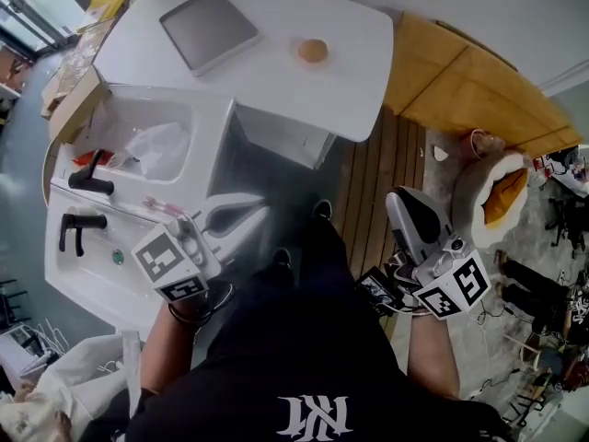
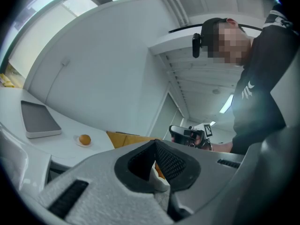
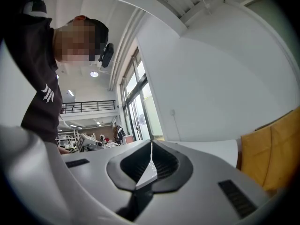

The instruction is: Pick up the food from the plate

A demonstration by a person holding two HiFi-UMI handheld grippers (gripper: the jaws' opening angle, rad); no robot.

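Both grippers hang low by the person's body with nothing in them: the left gripper (image 1: 248, 215) has its jaws pressed together, and so does the right gripper (image 1: 405, 212). The food (image 1: 312, 51), a small round brownish piece, sits on a little plate (image 1: 298, 57) at the far side of the white table (image 1: 276, 81), well apart from both. A likely slip is a closed tip bumping the round food, rolling it off or sliding the light plate. Only the head view shows that gap. The left gripper view catches the food just right of a grey tray (image 2: 40, 121); the right gripper view faces a wall and misses it
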